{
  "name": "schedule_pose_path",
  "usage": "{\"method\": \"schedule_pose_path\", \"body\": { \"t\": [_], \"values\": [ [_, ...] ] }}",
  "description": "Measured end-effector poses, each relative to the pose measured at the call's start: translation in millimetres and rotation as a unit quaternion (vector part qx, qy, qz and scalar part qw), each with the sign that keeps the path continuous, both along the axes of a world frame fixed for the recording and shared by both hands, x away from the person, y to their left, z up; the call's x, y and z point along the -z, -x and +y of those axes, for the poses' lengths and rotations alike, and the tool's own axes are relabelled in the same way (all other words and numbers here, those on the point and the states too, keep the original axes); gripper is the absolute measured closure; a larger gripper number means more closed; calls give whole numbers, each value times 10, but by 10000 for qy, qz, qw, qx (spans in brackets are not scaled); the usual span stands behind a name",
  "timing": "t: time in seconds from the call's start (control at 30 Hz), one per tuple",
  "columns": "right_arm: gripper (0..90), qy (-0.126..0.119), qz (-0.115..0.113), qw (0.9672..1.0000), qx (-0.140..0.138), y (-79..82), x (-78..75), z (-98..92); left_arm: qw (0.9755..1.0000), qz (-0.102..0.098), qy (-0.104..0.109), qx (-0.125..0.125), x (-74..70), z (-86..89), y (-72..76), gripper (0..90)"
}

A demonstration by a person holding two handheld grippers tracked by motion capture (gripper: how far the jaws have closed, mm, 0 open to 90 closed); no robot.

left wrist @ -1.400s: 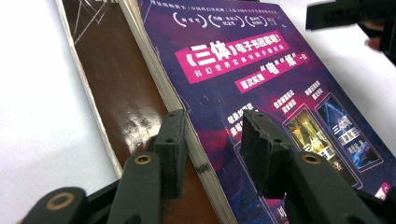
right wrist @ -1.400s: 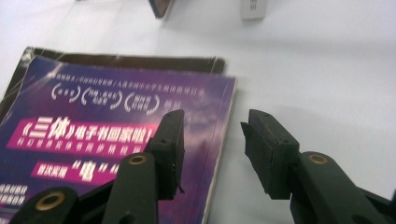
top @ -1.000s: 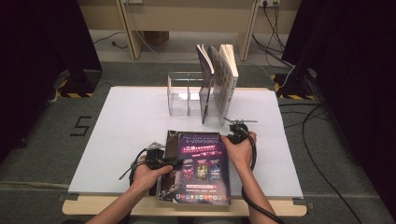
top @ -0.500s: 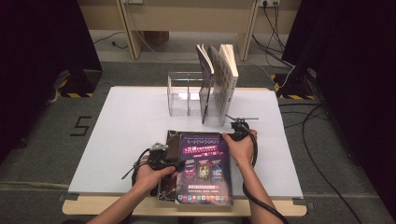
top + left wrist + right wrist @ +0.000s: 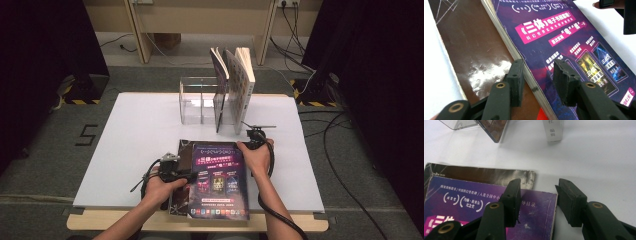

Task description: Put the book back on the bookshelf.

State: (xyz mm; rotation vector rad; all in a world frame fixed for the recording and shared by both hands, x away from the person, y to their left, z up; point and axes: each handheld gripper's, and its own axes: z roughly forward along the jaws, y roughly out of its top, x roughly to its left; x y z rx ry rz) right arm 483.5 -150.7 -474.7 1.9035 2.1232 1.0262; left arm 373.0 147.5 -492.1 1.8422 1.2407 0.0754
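Purple book (image 5: 220,180) lay flat at desk (image 5: 125,150) near edge, atop a brown book (image 5: 471,50). Left gripper (image 5: 537,77) jaws spread astride the purple book's left page edge, just closing slightly; right gripper (image 5: 537,200) jaws spread over its far right corner, just opening. Bare desk lay left of it.

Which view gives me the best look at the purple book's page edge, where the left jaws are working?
The left gripper view: the purple book lies close up, its stacked page edge running between the open jaws of the left gripper. The high view shows the whole cover, but the edge is too small there. The right gripper view shows a far corner.
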Motion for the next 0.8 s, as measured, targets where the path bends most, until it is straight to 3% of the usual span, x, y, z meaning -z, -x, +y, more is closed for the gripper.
{"method": "schedule_pose_path", "body": {
  "t": [0.47,0.67,0.8],
  "values": [
    [551,-308,-85,9991,266,61,-41,-12,9999,-69,-89,-18,5,-6,18,619],
    [571,-494,-213,9981,309,134,-173,-27,9999,-57,-87,-51,3,-3,26,617],
    [587,-778,-299,9961,301,189,-273,-35,9999,-31,-90,-43,0,13,21,616]
  ]
}}
